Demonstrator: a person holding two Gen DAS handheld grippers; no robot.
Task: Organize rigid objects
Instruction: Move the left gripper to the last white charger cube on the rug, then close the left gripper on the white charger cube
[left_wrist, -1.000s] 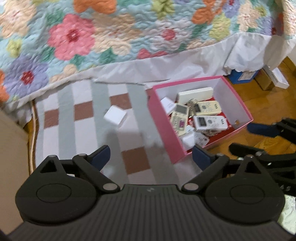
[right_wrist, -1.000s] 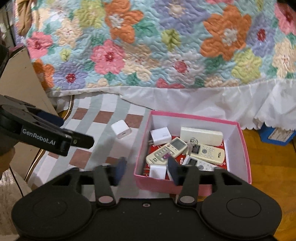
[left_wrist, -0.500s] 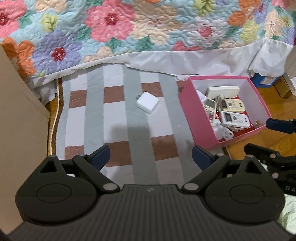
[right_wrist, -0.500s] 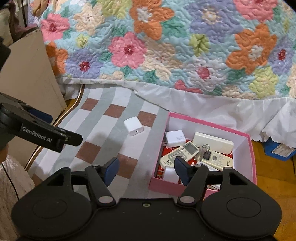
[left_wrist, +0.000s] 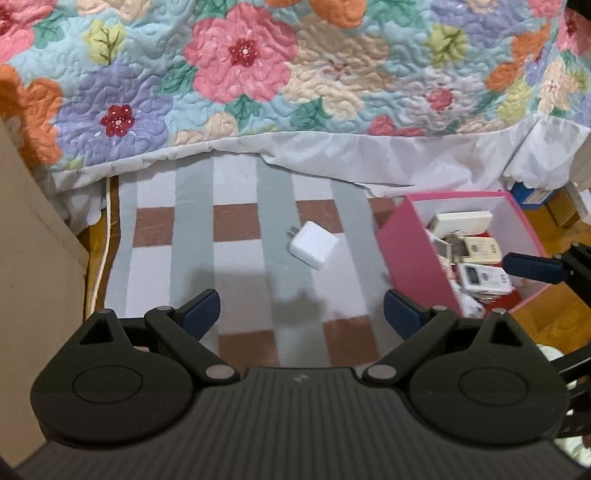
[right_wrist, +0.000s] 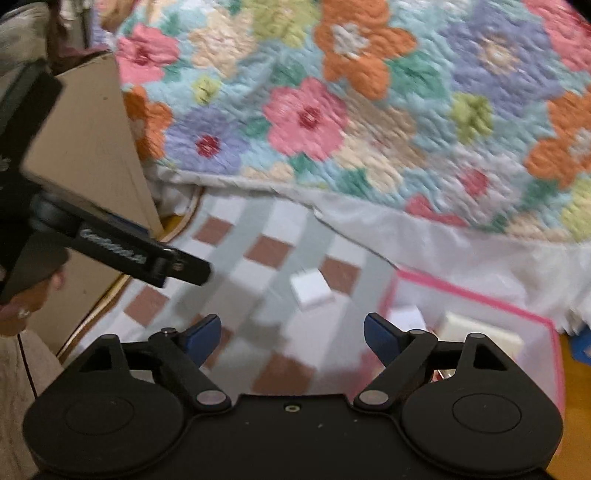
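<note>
A white plug adapter (left_wrist: 314, 244) lies alone on the checked rug (left_wrist: 192, 258), left of a pink box (left_wrist: 410, 251) that holds several remote controls (left_wrist: 480, 275) and white chargers. My left gripper (left_wrist: 302, 315) is open and empty, held above the rug with the adapter ahead between its fingers. My right gripper (right_wrist: 291, 334) is open and empty, with the adapter (right_wrist: 310, 291) ahead of it and the pink box (right_wrist: 480, 299) to its right. The right view is blurred. One right gripper finger (left_wrist: 532, 266) shows over the box in the left view.
A bed with a flowered quilt (left_wrist: 295, 74) and white skirt borders the rug at the back. A beige cardboard panel (left_wrist: 33, 236) stands at the left. A blue box (left_wrist: 532, 194) sits on the wooden floor (left_wrist: 554, 314) beyond the pink box.
Both grippers have swung left and away from the pink box, so the adapter now sits ahead of each. The right gripper's jaws have opened wider.
</note>
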